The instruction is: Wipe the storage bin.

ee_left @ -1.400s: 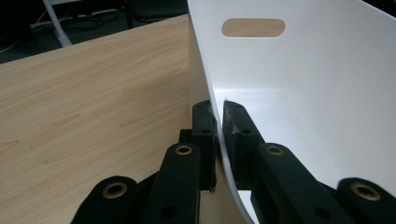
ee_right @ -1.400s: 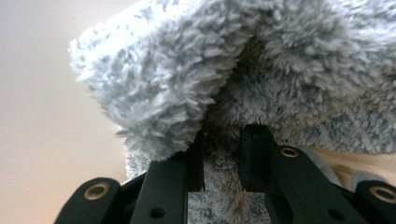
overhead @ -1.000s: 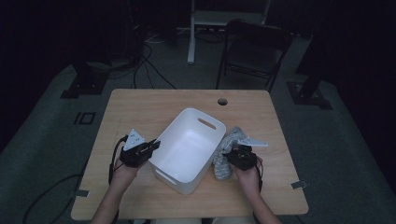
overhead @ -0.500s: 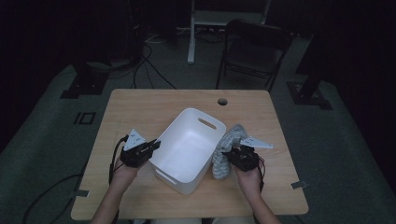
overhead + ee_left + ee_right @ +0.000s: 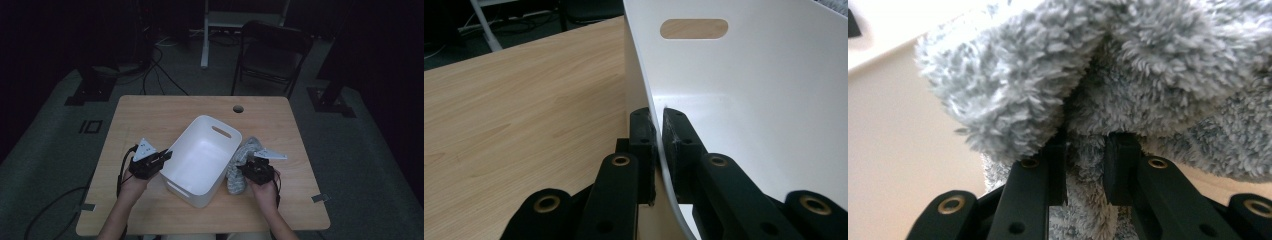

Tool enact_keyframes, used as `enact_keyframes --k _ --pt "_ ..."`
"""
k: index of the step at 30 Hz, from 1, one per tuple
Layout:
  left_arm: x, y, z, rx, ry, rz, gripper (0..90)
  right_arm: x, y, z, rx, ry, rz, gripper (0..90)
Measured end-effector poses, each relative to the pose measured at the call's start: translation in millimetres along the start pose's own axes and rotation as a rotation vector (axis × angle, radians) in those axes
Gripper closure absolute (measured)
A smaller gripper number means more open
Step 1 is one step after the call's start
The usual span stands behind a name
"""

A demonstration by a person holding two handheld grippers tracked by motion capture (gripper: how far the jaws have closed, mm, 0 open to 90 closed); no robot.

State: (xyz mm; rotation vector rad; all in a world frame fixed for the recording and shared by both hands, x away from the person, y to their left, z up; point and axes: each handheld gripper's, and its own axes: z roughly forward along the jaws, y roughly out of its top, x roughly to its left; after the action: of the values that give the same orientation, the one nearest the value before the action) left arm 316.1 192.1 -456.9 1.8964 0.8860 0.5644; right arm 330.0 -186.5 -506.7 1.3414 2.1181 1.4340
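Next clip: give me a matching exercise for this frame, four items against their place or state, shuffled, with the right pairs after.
Things:
1. left gripper
2. right gripper
3. white bin
4. round hole

Places or states:
A. in the wooden table near its far edge
B. jaws closed on the fluffy grey cloth
C. sits mid-table between both grippers
D. jaws clamped on a white wall, one inside, one outside

Pairs: 1-D, 2-B, 3-C, 4-A

The high view looks down over the whole wooden table (image 5: 150,115), while both gripper views sit close, sharing its white bin (image 5: 200,155).
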Motion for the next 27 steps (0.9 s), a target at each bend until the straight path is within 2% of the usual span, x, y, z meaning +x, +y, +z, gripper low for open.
enact_keyframes --k 12,17,19,24,25,27 --pt "-0.6 0.4 0.8 0.001 -0.002 -0.004 83.4 -3.8 -11.8 14.7 0.058 -0.024 0.005 75.3" --pt "-1.0 0.5 0.9 0.001 0.003 -0.005 83.0 -8.0 -19.4 23.0 0.096 -0.016 0.031 75.3" --pt "-1.4 0.6 0.8 0.002 0.008 -0.003 83.1 -7.9 -16.7 22.2 0.107 -0.021 0.016 75.4" --pt "-1.6 0.5 0.9 0.001 0.015 -0.007 83.1 -2.8 -8.5 11.9 0.078 -0.014 -0.005 75.4" --pt "-1.9 0.7 0.9 0.002 0.017 -0.003 83.1 1.8 -1.1 2.4 0.046 -0.001 -0.014 75.4" --pt "-2.1 0.9 0.9 0.005 0.020 -0.002 83.2 5.5 5.4 -6.5 0.018 0.021 -0.017 75.3"
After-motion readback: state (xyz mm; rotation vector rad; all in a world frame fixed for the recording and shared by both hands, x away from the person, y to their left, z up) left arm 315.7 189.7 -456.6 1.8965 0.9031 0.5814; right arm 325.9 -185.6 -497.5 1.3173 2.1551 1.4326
